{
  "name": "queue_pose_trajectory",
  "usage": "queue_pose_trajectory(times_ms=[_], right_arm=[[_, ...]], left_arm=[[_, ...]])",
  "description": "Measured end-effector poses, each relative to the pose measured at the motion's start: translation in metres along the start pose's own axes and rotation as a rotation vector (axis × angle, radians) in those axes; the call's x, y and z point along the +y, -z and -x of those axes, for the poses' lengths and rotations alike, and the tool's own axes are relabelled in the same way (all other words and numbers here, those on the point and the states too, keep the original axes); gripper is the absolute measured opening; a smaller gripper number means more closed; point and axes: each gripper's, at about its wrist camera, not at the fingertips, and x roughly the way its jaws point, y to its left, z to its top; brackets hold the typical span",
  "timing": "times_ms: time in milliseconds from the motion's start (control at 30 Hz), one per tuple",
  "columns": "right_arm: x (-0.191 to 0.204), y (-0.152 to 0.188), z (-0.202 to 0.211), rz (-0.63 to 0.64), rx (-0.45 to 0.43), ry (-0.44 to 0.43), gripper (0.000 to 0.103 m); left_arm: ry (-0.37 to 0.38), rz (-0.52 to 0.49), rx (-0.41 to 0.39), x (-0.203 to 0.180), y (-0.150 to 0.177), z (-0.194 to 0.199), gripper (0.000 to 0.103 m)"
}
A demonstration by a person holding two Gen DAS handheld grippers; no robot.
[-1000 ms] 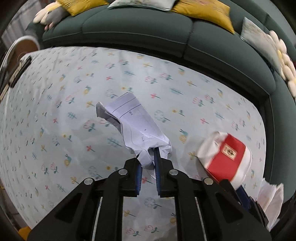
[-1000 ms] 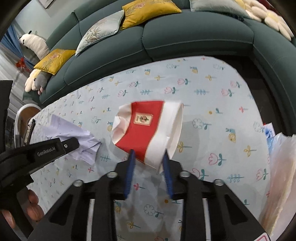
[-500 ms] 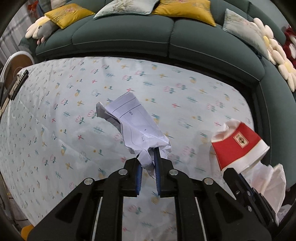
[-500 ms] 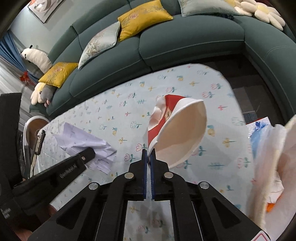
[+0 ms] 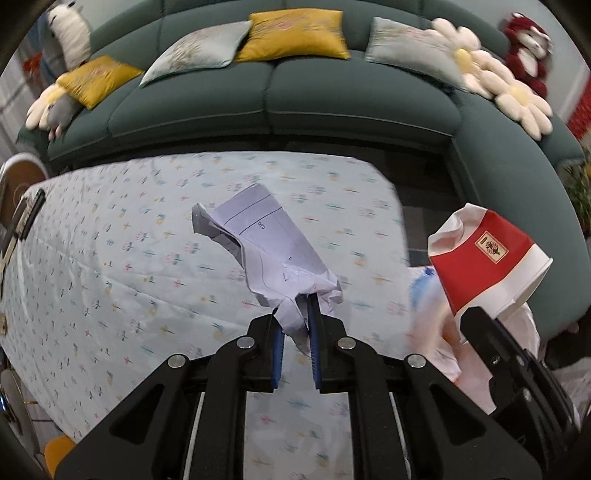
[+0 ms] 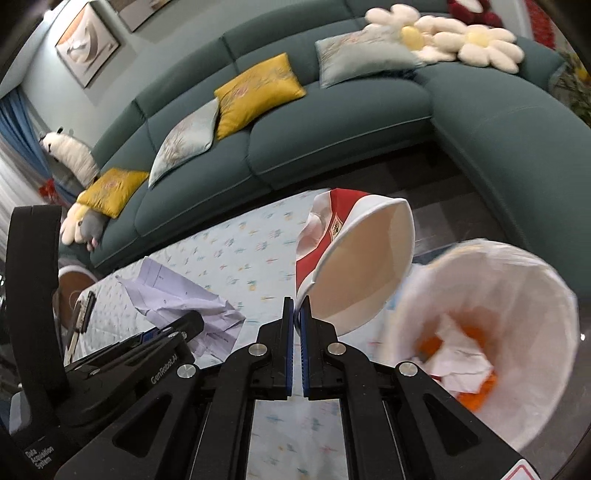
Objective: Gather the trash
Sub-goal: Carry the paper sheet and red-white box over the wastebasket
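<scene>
Trash here comes to two held pieces: one crumpled sheet of paper (image 5: 269, 254) and one crushed red-and-white paper cup (image 5: 484, 266), both up in the air above the table (image 5: 110, 266) with its flower-print cloth. More trash, white scraps and something orange, lies blurred inside the single white-lined bin (image 6: 517, 295), which stands low at the right, just off the table's end and near the cup.

Largest of all is the one dark green corner sofa (image 5: 280, 107) curving behind the table. On it lie two yellow cushions (image 5: 295, 35), two pale grey cushions (image 5: 195, 51) and several flower-shaped cushions (image 5: 491, 85); a red plush toy (image 5: 524, 48) sits at the far right and a white plush toy (image 5: 70, 33) at the far left. Framed pictures (image 6: 86, 46) hang on the wall. A dark flat object (image 5: 26, 218), too blurred to name, lies at the table's left edge beside a round wooden stool (image 5: 22, 184). Nothing stands between the cup and the bin's mouth.

The left tongs (image 5: 295, 328) are nearly closed, their blue pads pinching a twisted corner of the paper, which fans out above them. The right tongs (image 6: 296, 314) are clenched almost flat on the cup's white rim, with the cup's open mouth squashed to an oval and turned toward the camera.
</scene>
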Motion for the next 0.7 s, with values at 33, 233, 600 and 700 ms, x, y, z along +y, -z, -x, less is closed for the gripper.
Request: queue_pose_trajectory(times_ms=[33, 233, 600, 700], right_arm=[[-0.008, 0.001, 0.007, -0.008, -0.009, 0.006, 0.004], [-0.057, 0.01, 0.049, -0.058, -0.06, 0.049, 0.004], [-0.137, 0.03, 0.1, -0.153, -0.112, 0.114, 0.004], [-0.154, 0.034, 0.108, -0.172, -0.117, 0.126, 0.004]], left_arm=[[0.004, -0.012, -0.003, -0.008, 0.003, 0.004, 0.011], [0.037, -0.107, -0.022, -0.064, 0.025, 0.028, 0.011], [0.112, -0.258, -0.022, -0.15, 0.064, 0.045, 0.012], [0.134, -0.276, -0.006, -0.166, 0.071, 0.045, 0.012]])
